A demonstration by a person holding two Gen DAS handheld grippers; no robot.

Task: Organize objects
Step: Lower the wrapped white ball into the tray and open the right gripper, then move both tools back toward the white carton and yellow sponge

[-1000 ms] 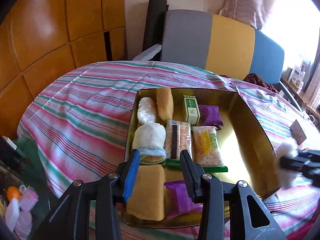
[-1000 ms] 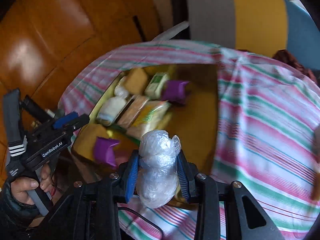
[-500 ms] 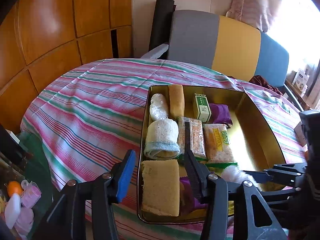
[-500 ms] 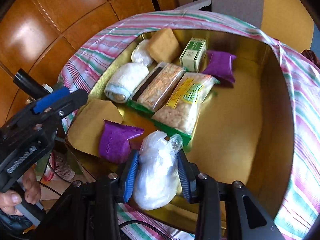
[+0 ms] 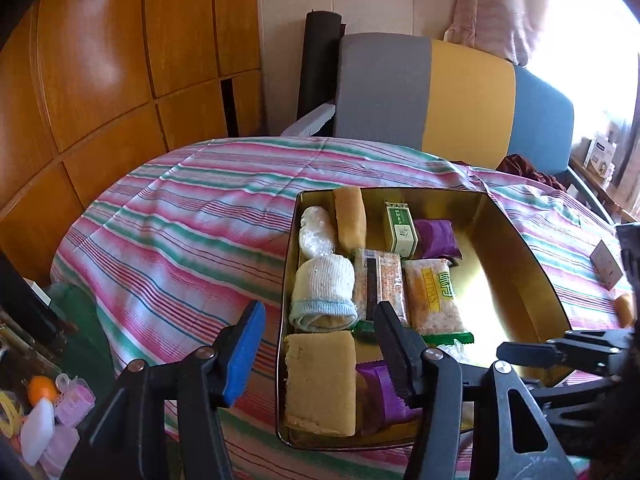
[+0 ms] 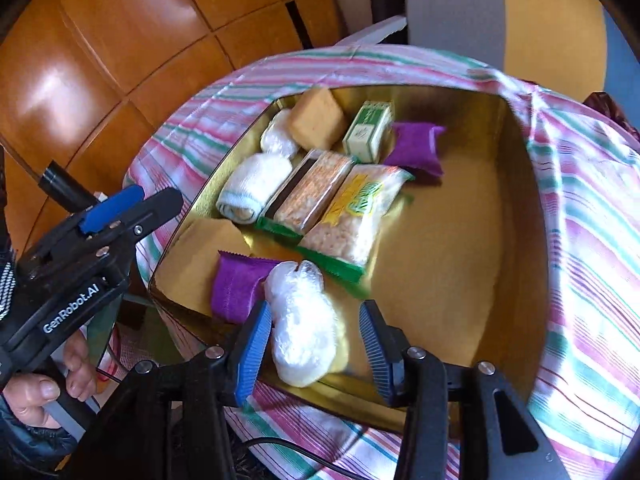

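- Releasing: right gripper (image 6: 314,350) fingers opening around plastic-wrapped bundle (image 6: 302,324) in gold tin (image 6: 520,208).
- Bundle looks light, squashy, slippery film; regrip mid-body.
- Left gripper (image 5: 320,350) fingers opening, empty.

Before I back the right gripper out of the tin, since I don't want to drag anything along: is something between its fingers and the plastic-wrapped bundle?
Nothing visible. The right gripper is opening, and the plastic-wrapped bundle lies between its pads on the floor of the gold tin, near the front wall. The purple packet sits just outside the left pad.
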